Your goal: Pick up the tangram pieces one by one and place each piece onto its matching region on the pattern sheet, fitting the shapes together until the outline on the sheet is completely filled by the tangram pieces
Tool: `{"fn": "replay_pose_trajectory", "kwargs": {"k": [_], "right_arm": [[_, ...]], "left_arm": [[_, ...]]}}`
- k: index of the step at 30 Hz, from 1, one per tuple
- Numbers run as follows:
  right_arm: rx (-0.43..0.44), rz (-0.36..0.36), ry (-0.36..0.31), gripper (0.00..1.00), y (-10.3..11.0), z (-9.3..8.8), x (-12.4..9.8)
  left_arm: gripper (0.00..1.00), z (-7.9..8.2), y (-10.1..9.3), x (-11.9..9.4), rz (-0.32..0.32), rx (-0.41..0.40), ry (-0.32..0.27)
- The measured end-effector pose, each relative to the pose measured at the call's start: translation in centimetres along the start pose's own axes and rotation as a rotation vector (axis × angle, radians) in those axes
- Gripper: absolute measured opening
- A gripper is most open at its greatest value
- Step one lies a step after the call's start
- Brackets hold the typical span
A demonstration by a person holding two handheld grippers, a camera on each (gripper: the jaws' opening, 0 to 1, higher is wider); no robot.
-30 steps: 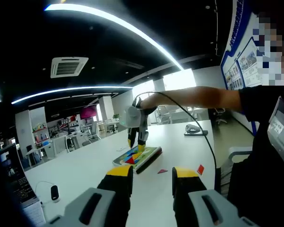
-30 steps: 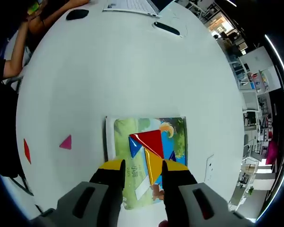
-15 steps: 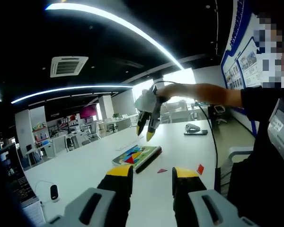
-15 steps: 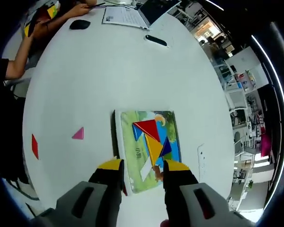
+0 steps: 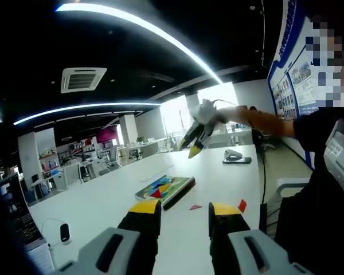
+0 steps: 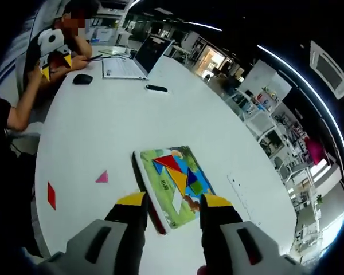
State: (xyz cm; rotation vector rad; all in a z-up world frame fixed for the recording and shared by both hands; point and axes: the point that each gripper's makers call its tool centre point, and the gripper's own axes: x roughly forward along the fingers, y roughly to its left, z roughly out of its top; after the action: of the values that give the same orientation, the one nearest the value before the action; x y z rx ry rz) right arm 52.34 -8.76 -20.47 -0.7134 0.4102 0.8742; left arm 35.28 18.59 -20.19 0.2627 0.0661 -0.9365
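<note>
- In the left gripper view, the left gripper [image 5: 184,216] rises from 6 o'clock with its yellow-tipped jaws parted and nothing between them, held above the white table [image 5: 103,200].
- Beyond those jaws, toward 12 o'clock from them, the pattern sheet [image 5: 165,188] lies flat on the table with colored tangram pieces on it; from this low angle the separate pieces cannot be told apart.
- Near the sheet, at about 4 o'clock from it, lie a pink triangle [image 5: 196,207] and, further right, a red piece [image 5: 242,204], both on the bare table and apart from each other.
- The right gripper [image 5: 195,143] shows in this view at about 1 o'clock, held in the air well above the table at the end of the person's outstretched arm [image 5: 269,121]; its yellow tips stand apart and hold nothing.
- The right gripper view looks down on the sheet [image 6: 175,183] from above and shows it clearly: a red triangle [image 6: 167,162] at its far end, a yellow piece [image 6: 178,181] touching it, blue and dark purple pieces alongside, and a white unfilled patch [image 6: 176,201] nearer the jaws.
- That view's own jaws [image 6: 168,203] are open and empty, with the sheet's near edge between them.
- The pink triangle [image 6: 102,177] and red piece [image 6: 51,196] lie at 9 o'clock of the sheet.
- At 11 o'clock, a laptop [image 6: 132,62], a mouse [image 6: 82,79] and a seated person [image 6: 40,69].
</note>
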Motion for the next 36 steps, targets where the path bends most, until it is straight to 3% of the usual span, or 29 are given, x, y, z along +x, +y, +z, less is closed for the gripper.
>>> {"fn": "replay_pose_trajectory", "kwargs": {"k": [5,6,9,20,23,33,36], "right_arm": [[0.109,-0.047,-0.178,0.38,0.6,0.7,-1.7],[0.147,-0.062,-0.243,0.38,0.8,0.9,-2.2],[0.195,-0.058,-0.327,0.39,1.7,0.5,-3.1],[0.24,-0.076,-0.459,0.4,5.3,-2.1,-5.8],[0.302,-0.092,-0.548,0.39,5.4,-1.7,-6.5],[0.31,-0.086,-0.578,0.4,8.0,-2.5,-7.4],[0.273,-0.058,-0.522,0.42,8.9,-2.5,-7.1]], "left_arm": [[0.35,0.1,0.0,0.0,0.003,-0.003,-0.004],[0.35,0.1,0.0,0.0,0.004,-0.003,-0.005],[0.35,0.1,0.1,-0.1,0.007,-0.007,-0.008],[0.35,0.1,0.5,-0.1,0.022,-0.022,-0.013],[0.35,0.1,0.5,0.1,0.025,-0.028,-0.013],[0.35,-0.2,0.5,0.2,0.023,-0.029,0.002],[0.35,-0.1,0.4,0.4,0.018,-0.024,0.003]]}}
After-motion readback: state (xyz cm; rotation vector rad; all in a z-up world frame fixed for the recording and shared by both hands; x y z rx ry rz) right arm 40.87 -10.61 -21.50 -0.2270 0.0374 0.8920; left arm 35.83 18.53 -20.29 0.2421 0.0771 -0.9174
